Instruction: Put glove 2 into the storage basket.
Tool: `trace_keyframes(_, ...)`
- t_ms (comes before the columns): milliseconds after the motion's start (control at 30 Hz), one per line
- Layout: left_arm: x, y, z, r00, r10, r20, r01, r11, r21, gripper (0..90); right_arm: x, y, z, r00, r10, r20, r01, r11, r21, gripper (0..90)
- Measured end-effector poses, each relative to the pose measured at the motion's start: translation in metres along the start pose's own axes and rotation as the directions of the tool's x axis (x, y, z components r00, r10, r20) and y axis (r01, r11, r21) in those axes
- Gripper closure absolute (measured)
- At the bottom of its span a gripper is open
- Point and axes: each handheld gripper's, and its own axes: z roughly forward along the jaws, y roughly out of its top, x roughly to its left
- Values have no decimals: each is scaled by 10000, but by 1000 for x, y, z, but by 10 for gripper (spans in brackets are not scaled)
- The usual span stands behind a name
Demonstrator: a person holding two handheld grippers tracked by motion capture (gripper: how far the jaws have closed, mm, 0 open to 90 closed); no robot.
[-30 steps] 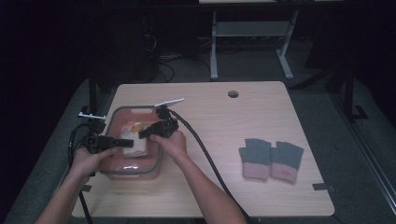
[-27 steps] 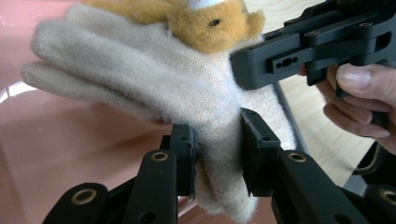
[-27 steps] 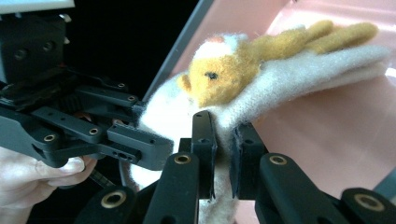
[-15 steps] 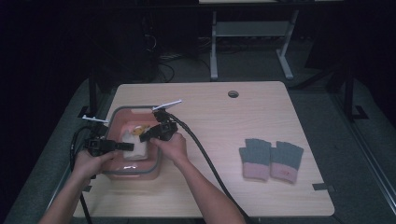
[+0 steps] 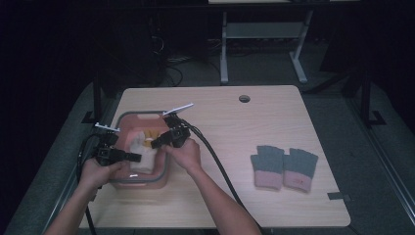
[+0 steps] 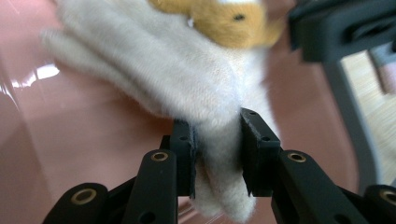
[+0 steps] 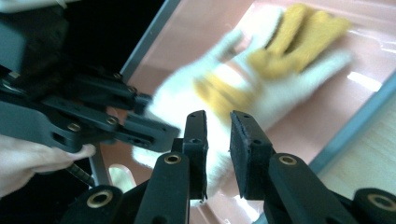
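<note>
Working inside the pink bin (image 5: 142, 115) near the front left corner of the worktop (image 5: 244, 132)

Grips the white glove (image 6: 163, 70) with the left claw (image 6: 217, 140): pads clenched on a fold of knit at one end, fabric bunched tight between them, with the rest of the glove draped across the bin floor. Notes yellow-orange patches on the far part of the glove in both gripper views.

Holds the right claw (image 7: 218, 140) just above the same glove, coming in from the bin's right rim. Has just been opening that claw's jaws, now a narrow gap apart. Sees white knit through the gap with no pinch apparent, so reads that claw as released.

Judged progress: early to middle. Done: glove secured by one claw. Not yet done: glove lifted clear of the bin, as it lies on the pink floor inside the rim. Looks like a regrasp or a spreading move between the two claws. Left to do, by estimate: fresh hold with the right claw, lift over the rim, set-down on the worktop.

Also logs a pair of grey-and-pink gloves (image 5: 284, 167) lying flat side by side toward the front right corner, well apart from both claws. Cannot tell whether a second white glove lies under the first
</note>
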Motion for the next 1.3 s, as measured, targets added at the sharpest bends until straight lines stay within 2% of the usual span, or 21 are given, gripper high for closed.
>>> trace_keyframes(133, 0, 0, 3, 9999, 31, -138, -28, 9999, 157, 690, 2, 0, -4, 9999, -118, 31, 118, 9999, 29, 760)
trace_keyframes(233, -2, 2, 2, 9991, 158, -390, -150, 9997, 201, 658, 1, 0, -6, 9999, -134, 14, 134, 9999, -108, 760)
trace_keyframes(433, -1, 7, -12, 9963, 53, -858, -74, 9997, -242, 596, 3, 0, -12, 9998, -176, -57, 174, 9994, -294, 760)
trace_keyframes(467, -2, 8, -14, 9955, -70, -941, 38, 9994, -343, 581, 3, 0, -13, 9997, -227, -65, 225, 9992, -328, 760)
trace_keyframes(600, -4, 10, -19, 9942, -64, -1069, 7, 9986, -537, 609, 3, 1, -17, 9997, -231, -37, 230, 9990, -387, 760)
trace_keyframes(700, -5, 10, -14, 9933, 127, -1148, -160, 9995, -279, 690, 3, 1, -20, 9997, -258, -36, 256, 9988, -409, 756)
trace_keyframes(833, -8, 10, 0, 9873, 414, -1537, -375, 9989, 281, 746, 2, 1, -21, 9996, -272, -75, 269, 9988, -417, 743)
trace_keyframes(933, -12, 11, 9, 9781, 704, -1959, -573, 9958, 715, 753, 2, 1, -22, 9997, -206, -135, 201, 9990, -388, 742)
trace_keyframes(1033, -14, 12, 14, 9676, 1071, -2287, -808, 9893, 1214, 752, 1, 0, -22, 9996, -250, -154, 244, 9991, -359, 735)
trace_keyframes(1200, -14, 13, 8, 9716, 904, -2187, -742, 9940, 808, 745, 0, -1, -25, 9994, -291, -183, 283, 9989, -376, 731)
trace_keyframes(1300, -14, 13, 3, 9768, 761, -2000, -648, 9960, 623, 726, 1, -2, -29, 9994, -235, -243, 225, 9988, -425, 724)
